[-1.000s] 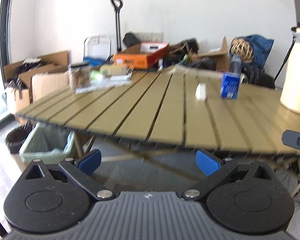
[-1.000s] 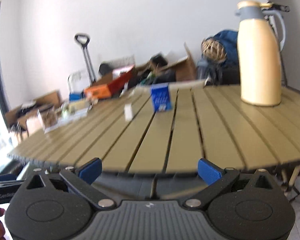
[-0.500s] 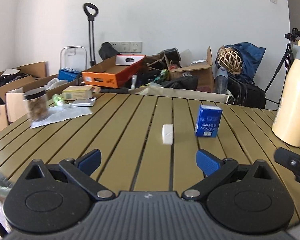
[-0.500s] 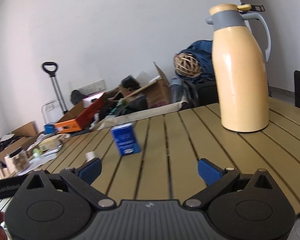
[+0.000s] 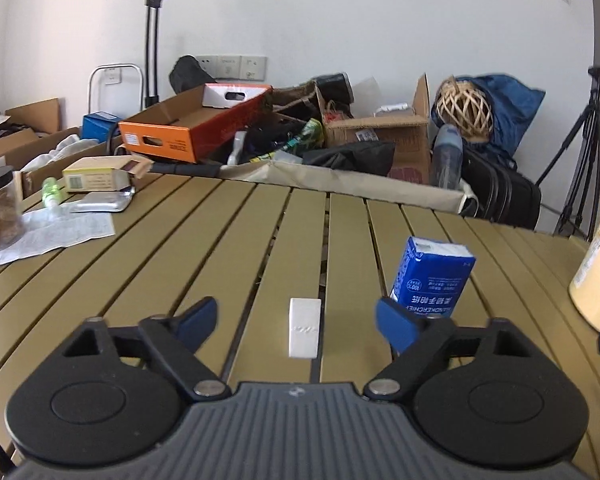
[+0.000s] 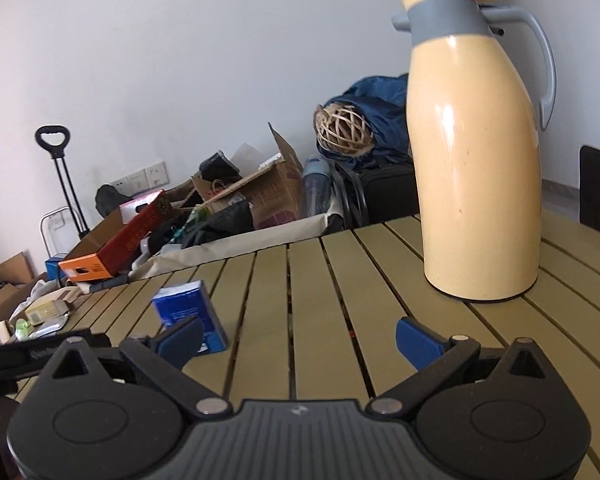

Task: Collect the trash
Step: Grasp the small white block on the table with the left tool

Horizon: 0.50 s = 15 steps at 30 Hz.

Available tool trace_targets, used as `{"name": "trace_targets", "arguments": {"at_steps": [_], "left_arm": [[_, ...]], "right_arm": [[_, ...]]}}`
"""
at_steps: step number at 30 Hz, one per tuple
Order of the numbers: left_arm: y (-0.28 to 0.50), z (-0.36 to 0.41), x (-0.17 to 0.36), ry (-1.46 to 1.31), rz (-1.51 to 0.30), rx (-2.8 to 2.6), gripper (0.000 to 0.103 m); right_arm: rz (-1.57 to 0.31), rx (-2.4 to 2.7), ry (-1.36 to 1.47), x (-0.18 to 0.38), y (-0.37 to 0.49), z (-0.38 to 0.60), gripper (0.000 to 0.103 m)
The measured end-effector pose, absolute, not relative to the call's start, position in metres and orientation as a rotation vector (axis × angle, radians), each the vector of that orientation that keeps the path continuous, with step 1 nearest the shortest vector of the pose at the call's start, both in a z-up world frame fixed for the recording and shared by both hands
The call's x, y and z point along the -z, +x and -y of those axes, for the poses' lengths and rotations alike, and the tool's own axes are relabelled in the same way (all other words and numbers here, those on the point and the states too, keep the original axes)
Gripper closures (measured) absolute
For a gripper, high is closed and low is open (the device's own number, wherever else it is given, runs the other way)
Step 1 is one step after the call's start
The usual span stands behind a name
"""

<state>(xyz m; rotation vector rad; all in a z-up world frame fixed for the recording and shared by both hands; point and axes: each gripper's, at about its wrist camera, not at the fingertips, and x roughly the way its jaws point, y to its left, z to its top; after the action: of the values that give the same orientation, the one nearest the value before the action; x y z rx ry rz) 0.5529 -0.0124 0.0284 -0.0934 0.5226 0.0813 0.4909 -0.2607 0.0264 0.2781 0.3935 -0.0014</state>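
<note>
Two blue pads of the left gripper (image 5: 296,320) are closing around a small white block (image 5: 304,327) standing upright on the slatted table (image 5: 220,248), not yet touching it; a blue tissue pack (image 5: 430,282) stands just beyond the right pad. From the right wrist, the right gripper (image 6: 298,338) is spread wide over bare slats, the tissue pack (image 6: 190,314) behind its left pad, a yellow thermos (image 6: 474,152) ahead right.
</note>
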Motion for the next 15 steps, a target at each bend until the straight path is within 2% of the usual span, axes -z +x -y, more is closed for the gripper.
{"name": "trace_targets", "arguments": {"at_steps": [5,7,10,13,15], "left_arm": [[0.578,0.016,-0.02,-0.087,-0.591,-0.078,0.038],[0.584,0.015,-0.017,-0.101,-0.622,-0.074,0.04],[0.592,0.015,-0.014,-0.115,-0.653,-0.068,0.049],[0.598,0.015,-0.01,-0.122,-0.683,-0.057,0.063],[0.6,0.014,-0.007,-0.132,-0.704,-0.051,0.077]], "right_arm": [[-0.409,0.044,0.312,-0.021,0.5,0.268,0.0],[-0.413,0.058,0.317,-0.019,0.501,0.27,0.0],[-0.41,0.077,0.322,-0.017,0.5,0.271,0.0],[-0.403,0.081,0.322,-0.017,0.497,0.27,0.0],[-0.408,0.08,0.321,-0.016,0.497,0.268,0.0]]}}
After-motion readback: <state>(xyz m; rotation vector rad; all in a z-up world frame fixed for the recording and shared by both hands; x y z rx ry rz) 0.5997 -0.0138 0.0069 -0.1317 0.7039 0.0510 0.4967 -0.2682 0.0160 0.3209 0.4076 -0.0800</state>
